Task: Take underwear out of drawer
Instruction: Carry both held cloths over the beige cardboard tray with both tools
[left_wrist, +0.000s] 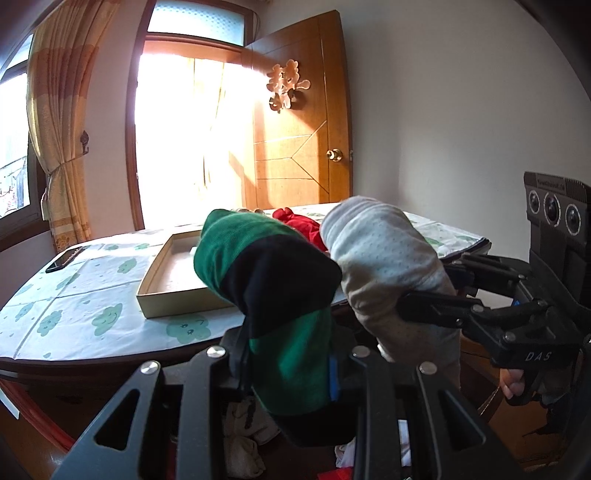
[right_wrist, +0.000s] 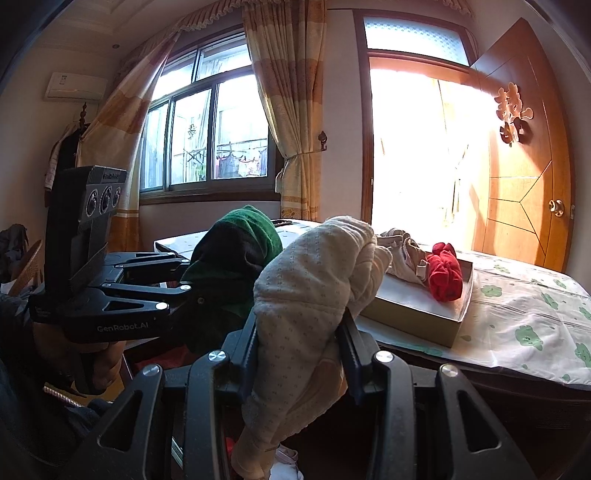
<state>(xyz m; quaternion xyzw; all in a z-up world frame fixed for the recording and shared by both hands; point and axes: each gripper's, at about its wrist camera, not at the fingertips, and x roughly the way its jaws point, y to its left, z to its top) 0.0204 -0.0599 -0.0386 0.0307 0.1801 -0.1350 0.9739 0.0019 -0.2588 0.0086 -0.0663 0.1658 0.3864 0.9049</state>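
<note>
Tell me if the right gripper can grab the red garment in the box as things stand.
Probably not. The right gripper has its jaws shut on a cream garment, which must be set down first. The path to the red garment in the box otherwise looks clear.

- A table (left_wrist: 92, 295) has a cloth with green clouds on it.
- A flat box (left_wrist: 162, 280) sits on the table.
- A phone (left_wrist: 62, 259) lies near the table edge.
- A wooden door (left_wrist: 299, 122) stands open.
- Yellow curtains (right_wrist: 288, 110) hang beside the window (right_wrist: 207, 133).
</note>
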